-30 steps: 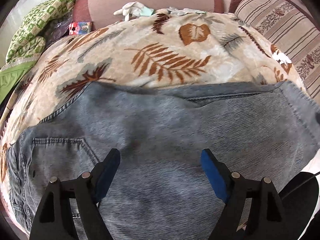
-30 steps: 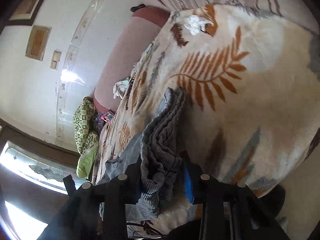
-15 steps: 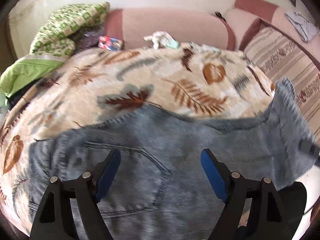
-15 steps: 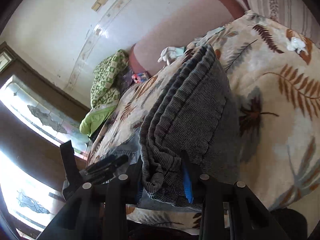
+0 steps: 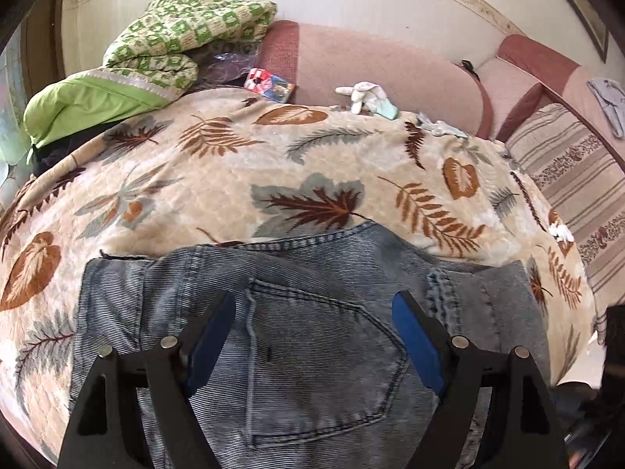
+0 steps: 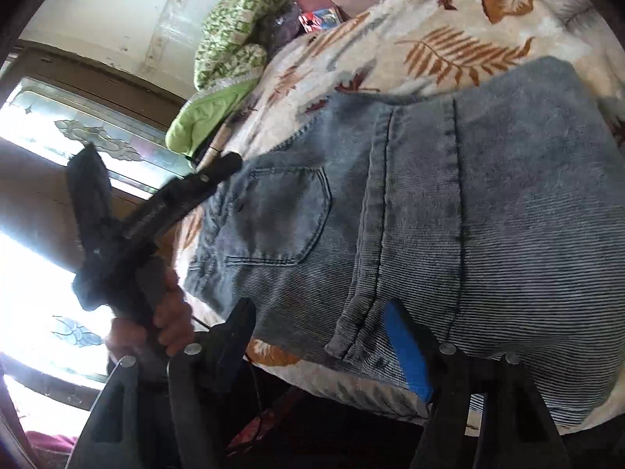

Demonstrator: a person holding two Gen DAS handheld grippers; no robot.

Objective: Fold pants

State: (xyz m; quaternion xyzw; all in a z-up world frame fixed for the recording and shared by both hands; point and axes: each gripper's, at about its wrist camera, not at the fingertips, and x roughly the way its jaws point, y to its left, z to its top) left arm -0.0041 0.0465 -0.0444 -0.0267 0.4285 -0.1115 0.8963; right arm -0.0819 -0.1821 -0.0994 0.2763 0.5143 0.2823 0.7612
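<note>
Grey-blue jeans (image 5: 312, 351) lie folded on a leaf-patterned blanket (image 5: 234, 179), back pocket up. My left gripper (image 5: 316, 299) hovers open above that pocket, with nothing between its blue pads. In the right wrist view the leg end of the jeans (image 6: 508, 195) lies doubled over the seat, its hem next to the pocket. My right gripper (image 6: 318, 308) is opening its jaws just above the near edge of that fold. The cloth lies under them and the pads do not press on it. The left gripper (image 6: 156, 158) shows at the left, held by a hand (image 6: 168, 312).
A green patterned quilt (image 5: 175, 39) is piled at the back left. White gloves (image 5: 363, 93) and a colourful packet (image 5: 269, 84) lie against the pink sofa back (image 5: 371, 66). A striped cushion (image 5: 578, 179) stands at the right. A bright window (image 6: 58, 136) is at the left.
The right gripper carried the bunched leg end across onto the seat of the jeans and let it go, jaws spreading. The left gripper stayed open and drew back over the pocket.
</note>
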